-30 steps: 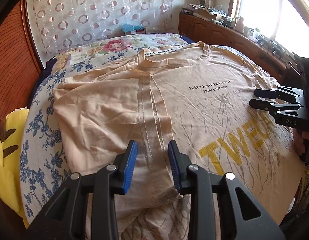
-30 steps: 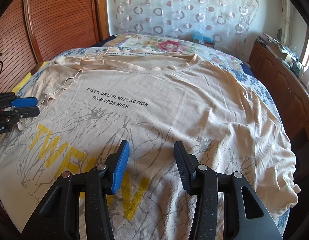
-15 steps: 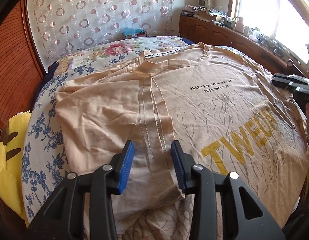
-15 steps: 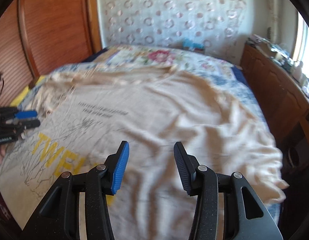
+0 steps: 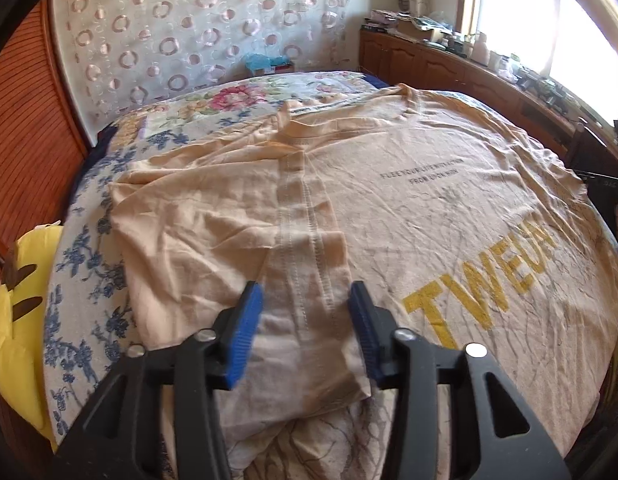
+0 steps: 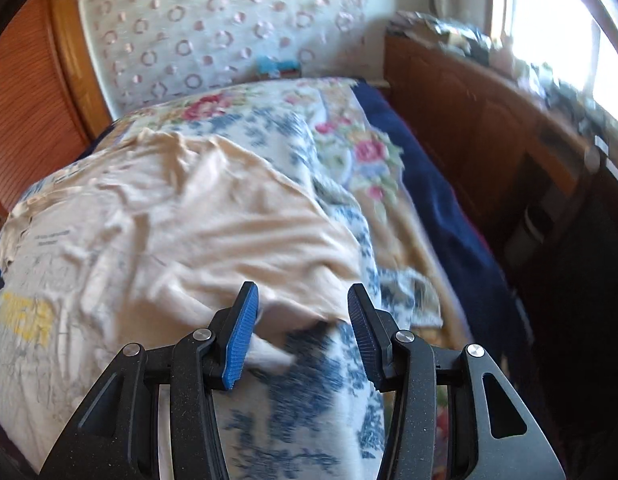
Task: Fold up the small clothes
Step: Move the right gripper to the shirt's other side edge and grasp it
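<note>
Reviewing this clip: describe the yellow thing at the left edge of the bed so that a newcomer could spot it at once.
Start from the bed's floral quilt. A peach T-shirt covers most of it. Left of the quilt, beside the wooden wall panel, lies a yellow cushion: the only plain bright yellow thing, with dark brown stripes.

The left tool (image 5: 305, 328) points forward and slightly downward, jaws parted, nothing between the blue pads (image 5: 245, 336). The right tool (image 6: 301, 328) holds the same attitude, jaws parted to a similar width, empty between its pads (image 6: 241, 336). Each tool's black linkage arms spread symmetrically behind its fingers. The right wrist view is motion-blurred.
</note>
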Available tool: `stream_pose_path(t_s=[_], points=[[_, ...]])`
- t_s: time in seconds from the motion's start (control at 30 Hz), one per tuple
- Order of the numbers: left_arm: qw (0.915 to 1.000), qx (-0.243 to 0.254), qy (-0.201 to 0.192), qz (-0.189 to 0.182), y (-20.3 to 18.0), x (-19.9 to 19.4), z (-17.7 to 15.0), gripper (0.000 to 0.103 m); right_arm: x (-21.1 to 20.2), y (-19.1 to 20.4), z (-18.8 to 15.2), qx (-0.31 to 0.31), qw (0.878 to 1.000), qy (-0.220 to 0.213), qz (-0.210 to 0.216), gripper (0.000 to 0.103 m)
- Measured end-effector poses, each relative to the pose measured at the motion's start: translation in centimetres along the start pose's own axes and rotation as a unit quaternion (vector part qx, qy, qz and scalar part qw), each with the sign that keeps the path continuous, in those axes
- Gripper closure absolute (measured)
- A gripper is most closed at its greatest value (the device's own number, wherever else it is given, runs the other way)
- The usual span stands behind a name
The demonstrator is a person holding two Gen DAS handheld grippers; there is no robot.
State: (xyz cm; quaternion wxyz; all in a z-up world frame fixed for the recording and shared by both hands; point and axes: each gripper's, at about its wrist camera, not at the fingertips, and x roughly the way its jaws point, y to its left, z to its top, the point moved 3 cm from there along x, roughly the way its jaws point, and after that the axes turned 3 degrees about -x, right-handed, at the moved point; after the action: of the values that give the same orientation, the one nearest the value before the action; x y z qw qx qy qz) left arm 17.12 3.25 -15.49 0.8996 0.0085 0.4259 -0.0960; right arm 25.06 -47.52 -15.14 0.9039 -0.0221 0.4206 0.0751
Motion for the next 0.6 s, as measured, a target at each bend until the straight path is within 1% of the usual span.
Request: stream_pose_path(t_s=[0.1, 0.2, 0.3, 0.37, 0.4, 0.43, 0.5, 0.53, 0.57, 0.6], points=[[0.9998, 0.020, -0.001, 0.009, -0.8, 0.0, -0.1, 0.048, 0.0, -0.5, -0.4, 0.009, 1.000, 0.004, 0.012, 0.056], [0.9999, 0.010, 0.001, -0.003, -0.4, -0.1, -0.1, 0.047, -0.2, -0.2, -0.4, 0.003, 1.000, 0.006, 0.014, 0.056], [0.9999, 0.013, 0.002, 0.001, -0.6, -0.2, 0.0, 0.046, -0.2, 0.5, -0.2, -0.001, 1.000, 0.008, 0.016, 0.056], [0.9999, 0.012, 0.002, 0.000, -0.6, -0.1, 0.1, 0.046, -0.1, 1.0, -0.3, -0.011, 1.000, 0.007, 0.023, 0.066], [0.9999, 0.012, 0.002, -0.001, -0.6, -0.1, 0.1, 0.046, -0.2, 1.3, -0.4, -0.018, 1.000, 0.006, 0.022, 0.067], [0.9999, 0.013, 0.002, 0.001, -0.6, -0.1, 0.0, 0.046, -0.2, 1.6, -0.4, -0.026, 1.000, 0.004, 0.016, 0.068], [0.9999, 0.013, 0.002, 0.001, -0.6, -0.1, 0.0, 0.045, -0.4, 1.8, -0.3, -0.042, 0.999, 0.000, -0.003, 0.075], [0.9999, 0.013, 0.002, 0.001, -0.6, -0.1, 0.1, 0.045, -0.4, 1.9, -0.3, -0.048, 0.999, -0.001, -0.015, 0.089], [0.9999, 0.014, 0.002, 0.001, -0.6, -0.1, 0.0, 0.045, -0.5, 1.9, -0.3, -0.056, 0.998, -0.004, -0.025, 0.098], [0.9999, 0.014, 0.002, 0.001, -0.6, -0.1, 0.0, 0.045, -0.6, 1.9, -0.3, -0.058, 0.998, -0.004, -0.019, 0.098]])
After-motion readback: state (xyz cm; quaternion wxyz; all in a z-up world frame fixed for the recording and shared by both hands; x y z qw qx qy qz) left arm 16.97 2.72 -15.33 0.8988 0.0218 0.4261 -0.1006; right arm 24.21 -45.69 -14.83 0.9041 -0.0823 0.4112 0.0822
